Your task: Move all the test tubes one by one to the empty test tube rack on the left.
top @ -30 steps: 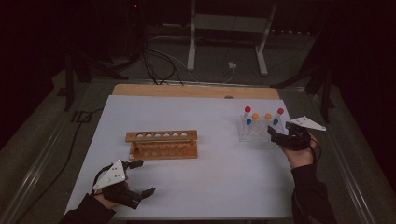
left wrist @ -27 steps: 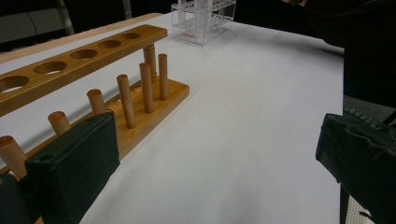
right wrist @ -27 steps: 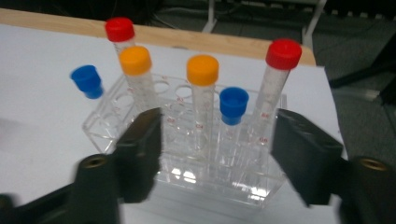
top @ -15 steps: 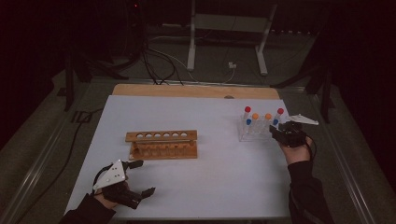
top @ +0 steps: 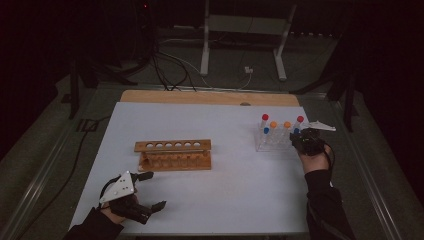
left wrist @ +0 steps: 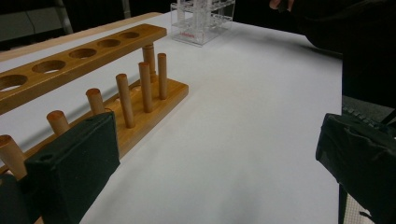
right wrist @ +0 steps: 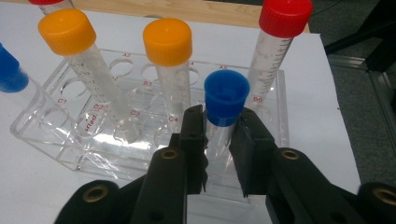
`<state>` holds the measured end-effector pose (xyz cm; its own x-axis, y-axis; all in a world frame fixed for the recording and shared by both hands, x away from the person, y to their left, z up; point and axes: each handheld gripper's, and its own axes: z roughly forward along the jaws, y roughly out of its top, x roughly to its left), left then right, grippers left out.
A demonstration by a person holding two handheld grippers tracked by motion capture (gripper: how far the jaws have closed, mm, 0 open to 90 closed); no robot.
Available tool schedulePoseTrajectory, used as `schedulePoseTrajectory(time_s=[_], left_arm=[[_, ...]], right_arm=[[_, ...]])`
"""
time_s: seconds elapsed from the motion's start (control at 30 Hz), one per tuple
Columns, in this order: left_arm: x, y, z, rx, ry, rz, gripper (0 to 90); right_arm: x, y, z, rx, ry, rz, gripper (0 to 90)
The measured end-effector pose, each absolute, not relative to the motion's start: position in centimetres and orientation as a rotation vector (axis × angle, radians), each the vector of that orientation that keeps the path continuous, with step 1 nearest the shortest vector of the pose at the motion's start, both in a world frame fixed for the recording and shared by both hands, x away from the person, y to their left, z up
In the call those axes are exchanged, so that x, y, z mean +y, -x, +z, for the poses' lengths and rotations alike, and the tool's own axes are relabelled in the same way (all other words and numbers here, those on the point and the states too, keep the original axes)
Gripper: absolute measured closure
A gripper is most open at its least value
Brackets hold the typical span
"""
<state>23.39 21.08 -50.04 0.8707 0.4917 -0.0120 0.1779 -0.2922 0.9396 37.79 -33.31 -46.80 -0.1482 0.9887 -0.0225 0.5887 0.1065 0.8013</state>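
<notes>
At the right edge of the white surface [top: 230, 150], the right gripper [right wrist: 218, 140] has just been closing its fingers [right wrist: 194, 140] and now clamps them on the clear body of a blue-capped tube [right wrist: 225, 100], just below the cap. The tube stands upright in the near row of a clear plastic rack [right wrist: 60, 140], towards its right end. Behind it stand two orange-capped tubes [right wrist: 168, 42] and a red-capped tube [right wrist: 284, 18]; another blue cap [right wrist: 10, 70] shows at the far left of the right gripper view. In the high view the right gripper [top: 307, 142] sits against the rack's right end.

The left gripper [top: 147, 192] rests near the front left corner of the surface, its fingers [left wrist: 74, 163] spread wide with nothing between them. Just beyond it stands an empty wooden tube rack [top: 173, 154], a row of holes along its top rail and pegs along its base, well apart from the plastic rack.
</notes>
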Motion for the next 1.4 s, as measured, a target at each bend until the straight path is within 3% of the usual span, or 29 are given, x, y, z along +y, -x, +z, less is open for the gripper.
schedulePoseTrajectory(time_s=[0.4, 0.87, 1.4], left_arm=[[21.1, -23.4, -50.0, 0.498, -1.87, 0.333, 0.4], [21.0, -23.4, -50.0, 0.499, -1.871, 0.332, 0.4], [20.5, -23.5, -49.5, 0.538, -1.889, 0.293, 0.5]], right_arm=[[-32.8, -37.5, -46.3, 1.796, -1.483, 0.877, 76.4], [-32.4, -35.3, -42.4, 1.745, -1.354, 0.927, 76.5], [-28.5, -32.2, -40.9, 1.913, -1.197, 1.032, 76.5]])
